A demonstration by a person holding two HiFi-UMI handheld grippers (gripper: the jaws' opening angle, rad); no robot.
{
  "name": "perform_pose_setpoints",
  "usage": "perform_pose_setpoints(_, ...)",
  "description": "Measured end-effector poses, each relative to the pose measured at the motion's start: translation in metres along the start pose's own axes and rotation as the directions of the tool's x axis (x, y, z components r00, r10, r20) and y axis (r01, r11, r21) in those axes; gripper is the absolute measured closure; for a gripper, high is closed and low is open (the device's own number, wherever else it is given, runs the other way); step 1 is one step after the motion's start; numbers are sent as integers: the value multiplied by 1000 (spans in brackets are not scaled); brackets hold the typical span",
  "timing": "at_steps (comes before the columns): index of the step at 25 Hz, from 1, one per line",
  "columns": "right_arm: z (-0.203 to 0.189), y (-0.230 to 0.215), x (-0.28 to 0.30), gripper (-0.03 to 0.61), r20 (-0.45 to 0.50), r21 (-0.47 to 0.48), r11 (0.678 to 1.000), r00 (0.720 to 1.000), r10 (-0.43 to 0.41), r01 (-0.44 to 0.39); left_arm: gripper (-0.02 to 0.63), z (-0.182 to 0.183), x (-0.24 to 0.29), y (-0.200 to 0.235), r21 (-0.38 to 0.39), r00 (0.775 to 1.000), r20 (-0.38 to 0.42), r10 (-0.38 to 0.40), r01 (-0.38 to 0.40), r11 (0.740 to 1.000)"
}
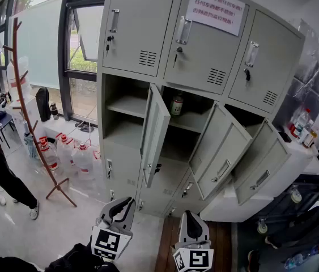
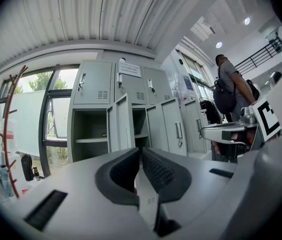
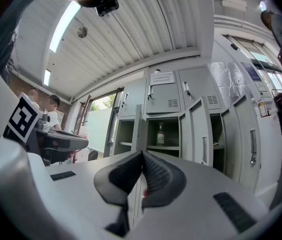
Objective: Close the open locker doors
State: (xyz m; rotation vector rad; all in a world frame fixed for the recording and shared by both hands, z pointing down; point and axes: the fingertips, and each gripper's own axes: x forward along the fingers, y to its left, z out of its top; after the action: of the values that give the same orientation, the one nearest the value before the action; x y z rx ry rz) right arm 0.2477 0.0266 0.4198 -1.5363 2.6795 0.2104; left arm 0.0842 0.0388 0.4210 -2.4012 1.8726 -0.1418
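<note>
Left gripper (image 2: 139,156); red notice (image 1: 215,9), seemingly Chinese

**Pale grey sheet-metal locker cabinet** (image 1: 204,44): smooth satin paint, the same on its open grey metal doors (image 1: 154,135). Bright chromed door handles (image 1: 183,30): glossy. White paper notice (image 1: 216,9), at 1 o'clock: matt. Reddish-brown wooden coat stand (image 1: 28,112), at 9 o'clock: smooth, lightly varnished. Clear plastic water jugs (image 1: 83,160), at 8 o'clock, stand on the glossy pale floor (image 1: 63,220). Left gripper (image 2: 139,151) and right gripper (image 3: 142,156): matt grey plastic shells with black ribbed rubbery pads (image 2: 158,171).
</note>
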Motion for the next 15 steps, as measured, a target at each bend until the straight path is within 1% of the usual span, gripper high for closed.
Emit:
perform_pose_setpoints(3, -1, -1, 4, 563, 0, 1, 1000, 1000, 8, -8, 575, 0, 2, 1, 5, 1000, -1, 7, -7, 1000)
perform_pose_setpoints(8, -3, -2, 17, 563, -5, 6, 999, 999, 45, -45, 575, 3, 5, 6, 9, 999, 4, 35, -35, 999)
perform_pose_setpoints(15, -1, 4, 58, 563, 12, 13, 994, 994, 110, -111, 575, 7, 23, 37, 19, 995, 7, 95, -95, 995)
